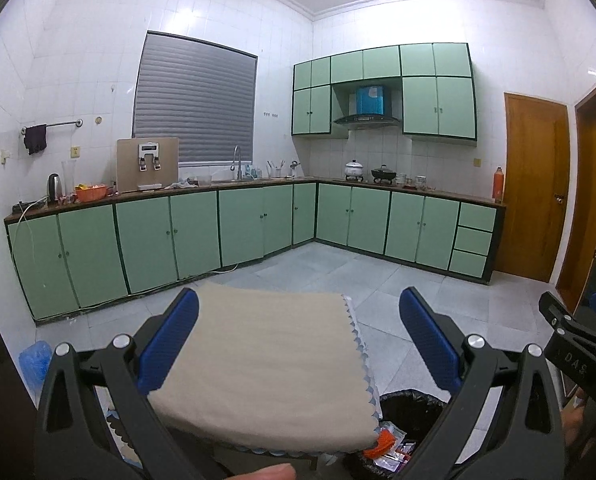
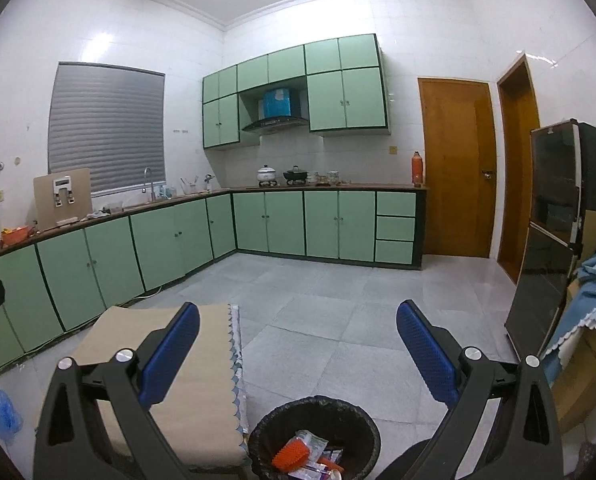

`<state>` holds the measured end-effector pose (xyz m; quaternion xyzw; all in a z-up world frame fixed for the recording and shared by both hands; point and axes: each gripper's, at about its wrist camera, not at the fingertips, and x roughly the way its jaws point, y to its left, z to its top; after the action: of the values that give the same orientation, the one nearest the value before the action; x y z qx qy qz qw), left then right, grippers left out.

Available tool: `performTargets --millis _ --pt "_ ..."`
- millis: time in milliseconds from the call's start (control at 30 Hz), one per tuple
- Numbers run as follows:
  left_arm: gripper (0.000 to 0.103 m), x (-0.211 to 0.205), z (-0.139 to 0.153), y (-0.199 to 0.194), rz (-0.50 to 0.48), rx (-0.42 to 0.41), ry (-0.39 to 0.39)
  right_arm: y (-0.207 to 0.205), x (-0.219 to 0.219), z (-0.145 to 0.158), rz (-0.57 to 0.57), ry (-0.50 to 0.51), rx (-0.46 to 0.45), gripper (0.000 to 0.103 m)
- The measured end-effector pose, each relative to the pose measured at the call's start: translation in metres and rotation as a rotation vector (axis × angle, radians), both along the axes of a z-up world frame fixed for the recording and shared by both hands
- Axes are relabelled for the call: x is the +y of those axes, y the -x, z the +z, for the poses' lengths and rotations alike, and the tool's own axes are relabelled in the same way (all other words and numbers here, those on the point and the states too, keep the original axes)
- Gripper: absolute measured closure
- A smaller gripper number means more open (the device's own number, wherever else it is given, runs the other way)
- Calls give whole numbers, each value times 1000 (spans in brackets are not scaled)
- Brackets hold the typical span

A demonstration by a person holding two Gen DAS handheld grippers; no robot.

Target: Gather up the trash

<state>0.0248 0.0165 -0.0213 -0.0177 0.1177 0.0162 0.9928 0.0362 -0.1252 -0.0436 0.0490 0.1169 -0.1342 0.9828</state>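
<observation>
A black-lined trash bin stands on the floor right of a small table; it holds an orange ridged piece and plastic wrappers. The bin also shows in the left wrist view. My left gripper is open and empty, held above the table's beige cloth. My right gripper is open and empty, held above the bin and the floor. The right gripper's body shows at the right edge of the left wrist view.
Green kitchen cabinets with a countertop run along the left and far walls. A black fridge and a blue-covered box stand at the right. Wooden doors are at the back right. A blue bag lies on the floor left.
</observation>
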Motion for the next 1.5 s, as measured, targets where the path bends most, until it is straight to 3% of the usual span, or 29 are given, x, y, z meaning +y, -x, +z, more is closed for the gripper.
performTargets --millis 933,1500 --pt "6 6 0 3 -42 -27 12 -1 -4 6 -76 16 29 6" --pt "6 7 -8 -1 -43 -3 12 -3 -6 3 -81 20 38 6"
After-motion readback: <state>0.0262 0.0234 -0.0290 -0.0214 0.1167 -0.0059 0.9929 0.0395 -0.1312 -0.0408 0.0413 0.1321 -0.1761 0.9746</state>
